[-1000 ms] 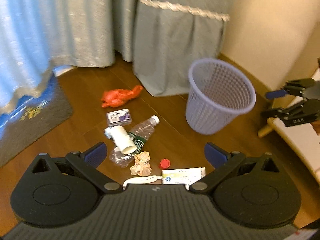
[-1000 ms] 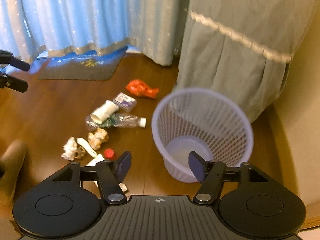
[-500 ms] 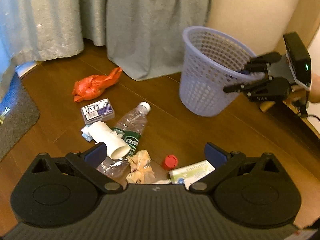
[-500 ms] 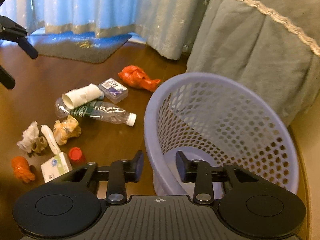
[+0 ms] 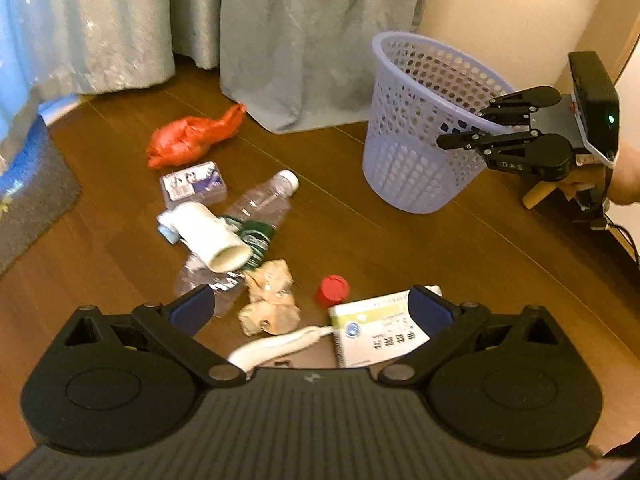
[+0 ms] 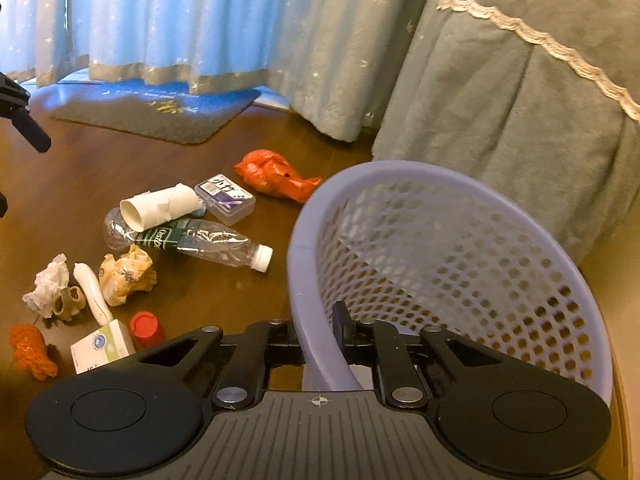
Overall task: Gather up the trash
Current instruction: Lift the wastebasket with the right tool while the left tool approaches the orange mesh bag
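Note:
A lilac mesh basket (image 5: pixel 416 152) stands on the wooden floor. My right gripper (image 6: pixel 318 328) straddles its near rim (image 6: pixel 298 280); the jaws are closing, one finger inside and one outside, pads against the plastic. In the left wrist view the right gripper (image 5: pixel 464 128) shows at the basket's right edge. My left gripper (image 5: pixel 310 304) hangs open low over crumpled brown paper (image 5: pixel 272 300) and a red cap (image 5: pixel 332 290), holding nothing. Around them lie a white carton (image 5: pixel 376 328), a white tube (image 5: pixel 276 346), a paper roll (image 5: pixel 212 236), a clear bottle (image 5: pixel 260 208), a small box (image 5: pixel 194 186) and an orange bag (image 5: pixel 188 140).
Curtains (image 6: pixel 180 32) and a grey-green skirted cover (image 6: pixel 520 120) close off the far side. A dark mat (image 6: pixel 160 116) lies at the left. A white tissue wad (image 6: pixel 46 284) and an orange knitted scrap (image 6: pixel 30 346) sit left of the pile. A hand (image 5: pixel 628 180) holds the right gripper.
Both grippers have come down toward the floor. The right one moved up to the basket and its jaws narrowed from wide apart onto the rim. The left jaws stayed open.

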Available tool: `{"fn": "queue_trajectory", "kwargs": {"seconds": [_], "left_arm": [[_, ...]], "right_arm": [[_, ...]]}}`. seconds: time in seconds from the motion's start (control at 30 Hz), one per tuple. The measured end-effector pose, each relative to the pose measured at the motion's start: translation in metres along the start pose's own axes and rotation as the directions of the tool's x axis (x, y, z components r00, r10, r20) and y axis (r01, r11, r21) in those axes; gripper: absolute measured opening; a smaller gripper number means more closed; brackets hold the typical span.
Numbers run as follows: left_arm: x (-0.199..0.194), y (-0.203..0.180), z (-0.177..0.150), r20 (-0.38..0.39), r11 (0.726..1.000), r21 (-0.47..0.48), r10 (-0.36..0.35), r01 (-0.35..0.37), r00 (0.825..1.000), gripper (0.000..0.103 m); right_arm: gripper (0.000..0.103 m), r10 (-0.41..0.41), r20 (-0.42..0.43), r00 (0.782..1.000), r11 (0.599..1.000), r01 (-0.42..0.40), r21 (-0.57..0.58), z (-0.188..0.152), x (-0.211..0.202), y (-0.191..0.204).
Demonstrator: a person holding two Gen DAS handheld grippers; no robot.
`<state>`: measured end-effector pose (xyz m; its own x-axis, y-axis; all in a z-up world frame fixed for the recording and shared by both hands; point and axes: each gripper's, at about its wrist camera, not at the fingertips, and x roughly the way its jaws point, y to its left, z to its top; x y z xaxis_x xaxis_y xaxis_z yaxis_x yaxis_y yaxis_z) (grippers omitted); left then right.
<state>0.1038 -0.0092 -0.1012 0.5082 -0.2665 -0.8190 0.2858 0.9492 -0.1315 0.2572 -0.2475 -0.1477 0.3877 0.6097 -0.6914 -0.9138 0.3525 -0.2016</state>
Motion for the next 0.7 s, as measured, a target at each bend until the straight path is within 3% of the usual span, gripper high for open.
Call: {"fn": "queue_trajectory", "kwargs": {"seconds": [0.3, 0.43, 0.6, 0.7], "left_arm": [[0.016, -0.012, 0.001, 0.009, 0.999, 0.011, -0.045, 0.044, 0.999, 0.101], [0.018, -0.012, -0.007, 0.003, 0.998, 0.023, -0.059, 0.058, 0.998, 0.101], [0.019, -0.007, -0.015, -0.008, 0.999, 0.016, -0.049, 0.049, 0.999, 0.101], [0.019, -0.008, -0.020, -0.013, 0.998, 0.030, -0.048, 0.049, 0.999, 0.101]], "right_arm": [[0.006, -0.147, 0.001, 0.989, 0.984, 0.146, -0.104, -0.001, 0.009, 0.021], [0.003, -0.186, -0.007, 0.983, 0.982, 0.185, -0.025, -0.001, 0.011, 0.019], [0.002, -0.285, -0.033, 0.958, 0.958, 0.284, -0.033, -0.013, -0.001, 0.040], [0.002, -0.342, -0.054, 0.938, 0.935, 0.335, -0.113, -0.026, -0.010, 0.059]]}}
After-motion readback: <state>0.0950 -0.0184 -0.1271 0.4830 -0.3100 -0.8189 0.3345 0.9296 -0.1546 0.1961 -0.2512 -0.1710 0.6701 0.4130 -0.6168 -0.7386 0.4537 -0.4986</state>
